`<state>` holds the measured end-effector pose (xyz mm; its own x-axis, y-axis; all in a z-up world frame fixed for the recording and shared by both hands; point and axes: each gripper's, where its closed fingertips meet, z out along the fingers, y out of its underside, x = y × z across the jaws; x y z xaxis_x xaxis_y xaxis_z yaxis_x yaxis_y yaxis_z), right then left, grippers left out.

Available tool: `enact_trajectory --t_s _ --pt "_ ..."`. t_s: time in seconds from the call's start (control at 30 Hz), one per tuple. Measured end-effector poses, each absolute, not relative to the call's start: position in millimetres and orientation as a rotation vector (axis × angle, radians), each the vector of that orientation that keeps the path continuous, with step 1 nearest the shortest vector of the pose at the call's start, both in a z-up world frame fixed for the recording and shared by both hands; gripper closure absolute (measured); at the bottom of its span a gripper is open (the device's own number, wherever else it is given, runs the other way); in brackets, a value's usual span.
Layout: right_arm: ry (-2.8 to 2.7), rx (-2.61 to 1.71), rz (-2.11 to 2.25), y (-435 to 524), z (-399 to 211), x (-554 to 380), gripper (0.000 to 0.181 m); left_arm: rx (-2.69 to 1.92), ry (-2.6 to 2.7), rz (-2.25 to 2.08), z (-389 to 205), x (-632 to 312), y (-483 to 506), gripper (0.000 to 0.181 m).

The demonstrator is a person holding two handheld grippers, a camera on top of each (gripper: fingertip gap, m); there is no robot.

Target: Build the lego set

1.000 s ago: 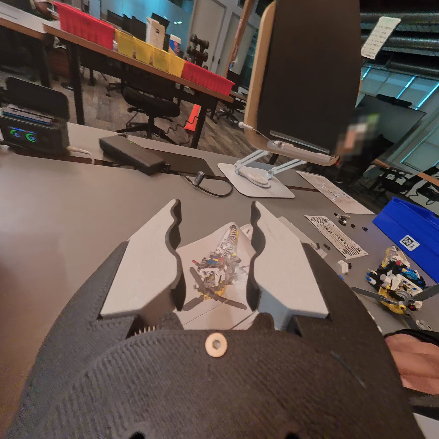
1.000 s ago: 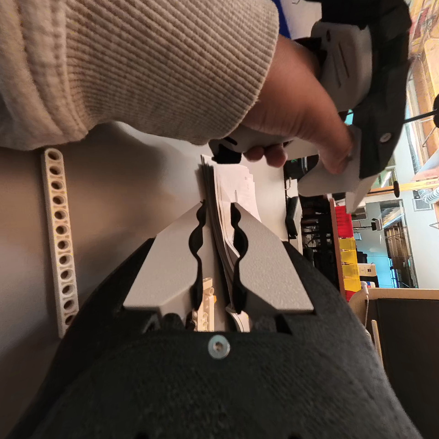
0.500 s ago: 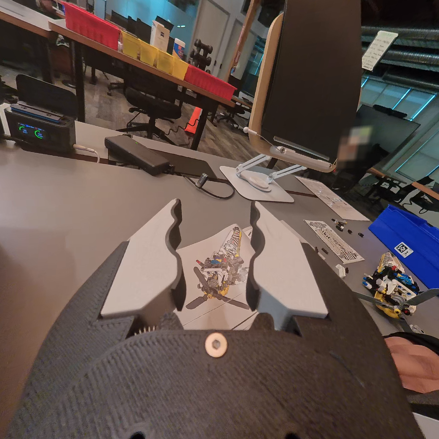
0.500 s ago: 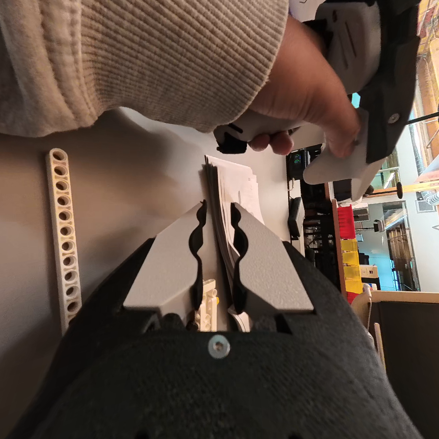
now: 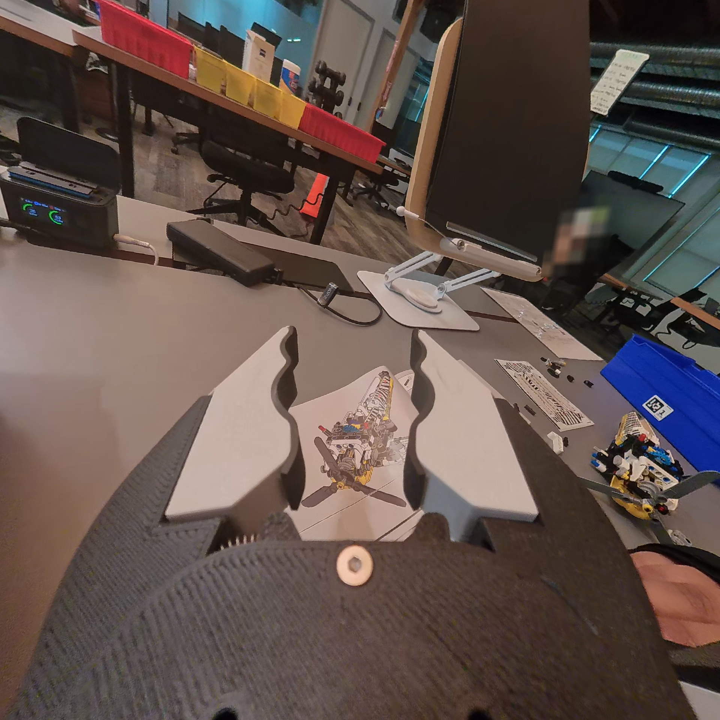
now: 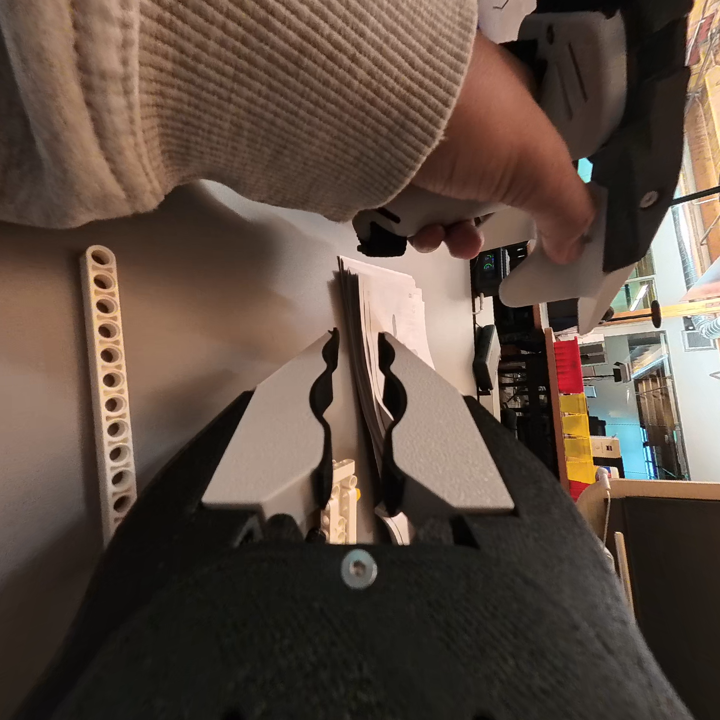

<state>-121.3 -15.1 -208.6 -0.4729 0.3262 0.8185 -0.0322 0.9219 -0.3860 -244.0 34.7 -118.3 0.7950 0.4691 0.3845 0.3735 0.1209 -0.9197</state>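
Note:
My left gripper [image 5: 352, 335] is open and empty, hovering above the open instruction booklet [image 5: 350, 448], which shows a picture of a plane. The partly built yellow, white and blue lego plane [image 5: 639, 471] lies on the grey table [image 5: 117, 370] to the right. My right gripper [image 6: 358, 335] is turned sideways and narrowly open. The edge of the booklet's pages [image 6: 389, 296] stands between its jaws, against the right finger. A long white holed beam [image 6: 109, 389] lies to the left. A small white lego piece [image 6: 343, 502] sits under the jaws.
A sleeved hand holds the left gripper [image 6: 584, 272] just above the booklet. A tablet on a stand [image 5: 498, 136], a sticker sheet [image 5: 541, 393], several small loose parts [image 5: 557, 364] and a blue bin [image 5: 670, 393] are at the back right. A cable and a black box [image 5: 218, 253] lie behind. Measured from the fingertips, the small white lego piece [image 6: 343, 502] is 10 centimeters or so from the right gripper and 20 centimeters from the left.
The left gripper has drifted slightly over the booklet, and its picture is now sharp. The right gripper has barely moved. Neither gripper's jaws have changed their opening.

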Motion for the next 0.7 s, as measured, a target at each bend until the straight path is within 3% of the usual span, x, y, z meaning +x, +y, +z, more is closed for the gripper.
enact_trajectory --t_s 0.7 --pt "-2.030 -0.206 0.422 -16.8 -209.9 -122.2 0.162 -1.492 -0.712 0.075 -119.0 -243.1 36.1 0.125"
